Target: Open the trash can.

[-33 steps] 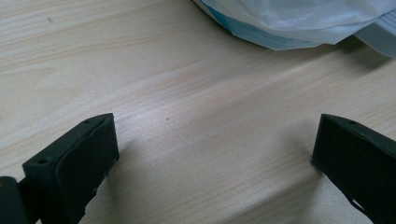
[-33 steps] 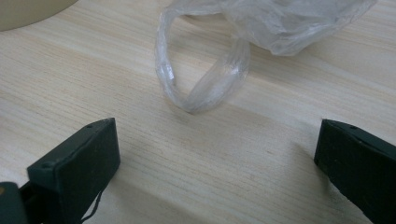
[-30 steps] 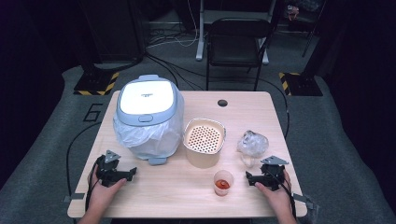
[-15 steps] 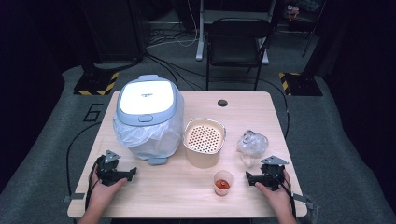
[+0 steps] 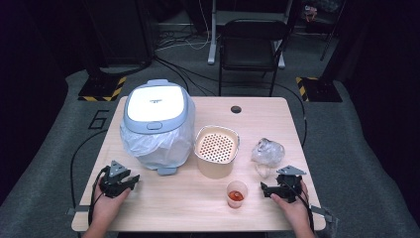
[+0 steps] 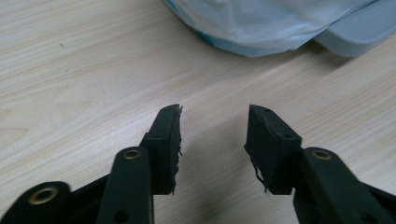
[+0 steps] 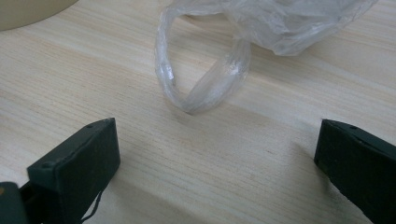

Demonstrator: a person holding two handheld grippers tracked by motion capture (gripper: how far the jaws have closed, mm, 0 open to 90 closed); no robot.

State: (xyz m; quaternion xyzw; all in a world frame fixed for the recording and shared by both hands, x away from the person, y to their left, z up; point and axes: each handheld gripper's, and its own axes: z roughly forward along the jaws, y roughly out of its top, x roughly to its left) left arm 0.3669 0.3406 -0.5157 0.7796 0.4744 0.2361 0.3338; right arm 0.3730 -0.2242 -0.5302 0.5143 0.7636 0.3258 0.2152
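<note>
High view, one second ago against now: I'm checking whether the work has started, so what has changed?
Little. The left hand-held gripper has just been closing its jaws partway, with only bare table between them. It holds nothing. The right hand-held gripper is open in the same spot near the crumpled plastic bag. The rice cooker, perforated basket and small cup stayed put.

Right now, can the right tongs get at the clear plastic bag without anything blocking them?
Probably yes. The right tongs stand open with bare table between them and the clear plastic bag; its twisted loop lies just ahead. The cup sits off to one side, not in the path.
</note>
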